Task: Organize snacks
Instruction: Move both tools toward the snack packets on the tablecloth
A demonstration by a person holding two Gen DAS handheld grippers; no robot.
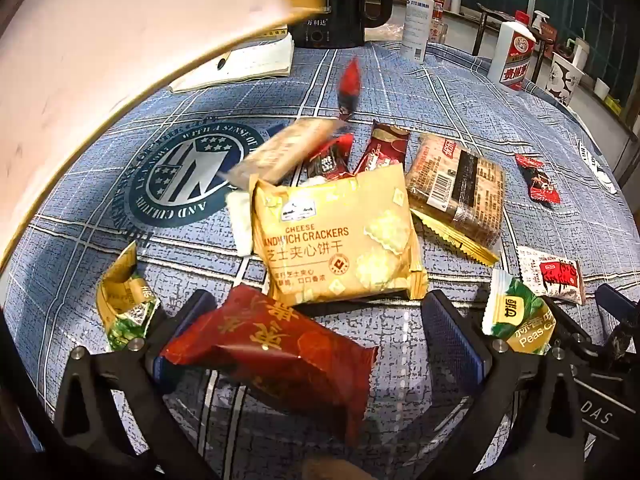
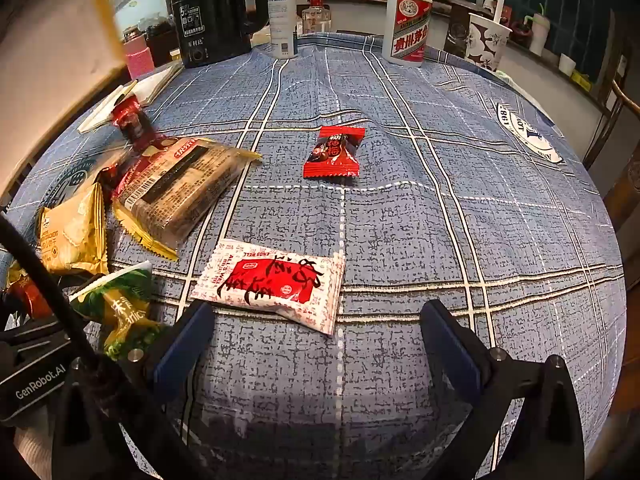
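Snack packets lie in a pile on the blue plaid tablecloth (image 1: 400, 92). In the left wrist view my left gripper (image 1: 320, 332) is open, with a red packet (image 1: 276, 356) loose between its fingers. Beyond it lies a yellow cheese cracker pack (image 1: 336, 240), a brown biscuit pack (image 1: 460, 184) and small red candies (image 1: 538, 180). A blurred tan packet (image 1: 280, 148) and a red one (image 1: 349, 86) are in the air above the pile. In the right wrist view my right gripper (image 2: 320, 344) is open and empty, just short of a white and red packet (image 2: 276, 284). A red candy (image 2: 334, 152) lies farther on.
A pale round tray with a gold rim (image 1: 100, 60) tilts over the table at upper left. At the back stand a black kettle (image 2: 218, 12), a spray bottle (image 2: 282, 20), a white liquor bottle (image 2: 406, 20), a paper cup (image 2: 486, 40) and a notebook (image 1: 244, 64). Green pea packets (image 1: 516, 312) lie beside the grippers.
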